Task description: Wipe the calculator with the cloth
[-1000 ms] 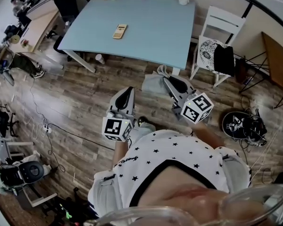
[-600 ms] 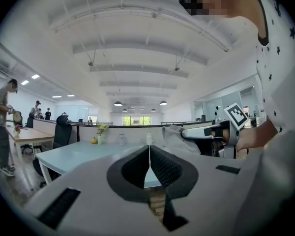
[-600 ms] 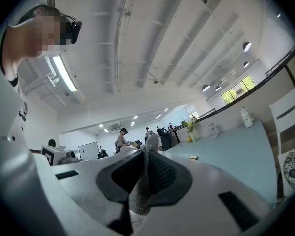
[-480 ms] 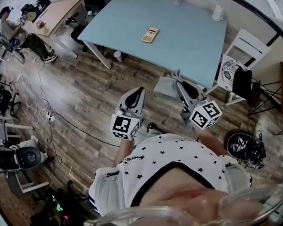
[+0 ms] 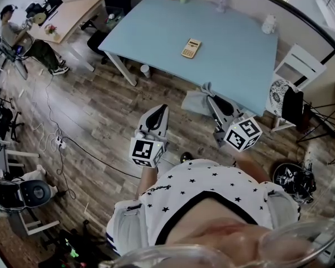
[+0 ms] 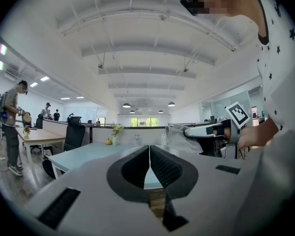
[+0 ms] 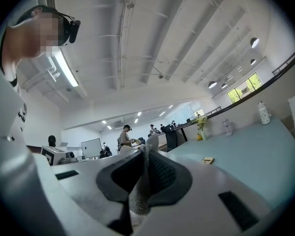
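Over the wood floor (image 5: 100,127), short of the blue table (image 5: 234,60): right gripper (image 5: 210,98) clamped tight on the grey cloth (image 5: 195,102), fabric pinched between both jaws and hanging loose beyond the tips. Beside it, left gripper (image 5: 162,108) closed completely, jaws touching, nothing between them. Well apart from both, flat on the tabletop near its middle: the calculator (image 5: 190,48), untouched.

Left gripper (image 5: 162,109) jaws together; right gripper (image 5: 211,99) jaws clamping cloth (image 5: 195,101).
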The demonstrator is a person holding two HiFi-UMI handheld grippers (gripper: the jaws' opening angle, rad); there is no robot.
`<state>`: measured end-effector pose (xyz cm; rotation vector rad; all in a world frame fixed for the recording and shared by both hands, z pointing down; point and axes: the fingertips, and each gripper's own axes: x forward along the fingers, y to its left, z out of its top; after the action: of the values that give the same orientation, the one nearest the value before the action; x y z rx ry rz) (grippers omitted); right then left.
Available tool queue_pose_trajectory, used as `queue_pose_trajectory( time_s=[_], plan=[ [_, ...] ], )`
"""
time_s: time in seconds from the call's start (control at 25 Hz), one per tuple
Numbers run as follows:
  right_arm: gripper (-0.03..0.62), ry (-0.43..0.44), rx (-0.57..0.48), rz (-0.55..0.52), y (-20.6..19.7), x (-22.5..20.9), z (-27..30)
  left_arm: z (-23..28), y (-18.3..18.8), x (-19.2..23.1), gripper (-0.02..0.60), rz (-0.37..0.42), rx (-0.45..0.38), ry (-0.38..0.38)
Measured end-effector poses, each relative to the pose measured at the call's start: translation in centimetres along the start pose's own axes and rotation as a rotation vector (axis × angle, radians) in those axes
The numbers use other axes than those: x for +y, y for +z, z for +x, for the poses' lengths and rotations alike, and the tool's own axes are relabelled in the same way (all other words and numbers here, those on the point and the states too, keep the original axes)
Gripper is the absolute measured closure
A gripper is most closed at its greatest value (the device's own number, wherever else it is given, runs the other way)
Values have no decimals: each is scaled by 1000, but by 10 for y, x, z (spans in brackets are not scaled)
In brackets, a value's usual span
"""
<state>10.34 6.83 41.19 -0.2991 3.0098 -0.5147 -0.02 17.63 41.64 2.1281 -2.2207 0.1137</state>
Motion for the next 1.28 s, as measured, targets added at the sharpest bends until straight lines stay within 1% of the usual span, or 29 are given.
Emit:
queue_pose_trajectory(
  time_s=[0.28,0.48,0.64,0.8,1.0,1.12,1.28],
  plan=[
    [560,-4,26,-16,-9,7,30,2,-9,29,551,-17,5,-19],
    [562,-18,28,-16,-9,-4,42,14,-17,39,551,-36,16,-30],
    [562,-24,26,-14,-5,-23,60,31,-14,51,551,-31,16,-24],
    [560,-1,17,-6,1,-44,88,47,-12,71,551,-27,23,13],
    [562,19,18,10,9,-77,121,83,-13,95,551,-40,38,44],
    [562,17,21,11,16,-100,136,110,-8,106,551,-40,32,43],
    [562,-10,20,31,24,-135,149,149,-3,109,551,-40,43,11]
  ],
)
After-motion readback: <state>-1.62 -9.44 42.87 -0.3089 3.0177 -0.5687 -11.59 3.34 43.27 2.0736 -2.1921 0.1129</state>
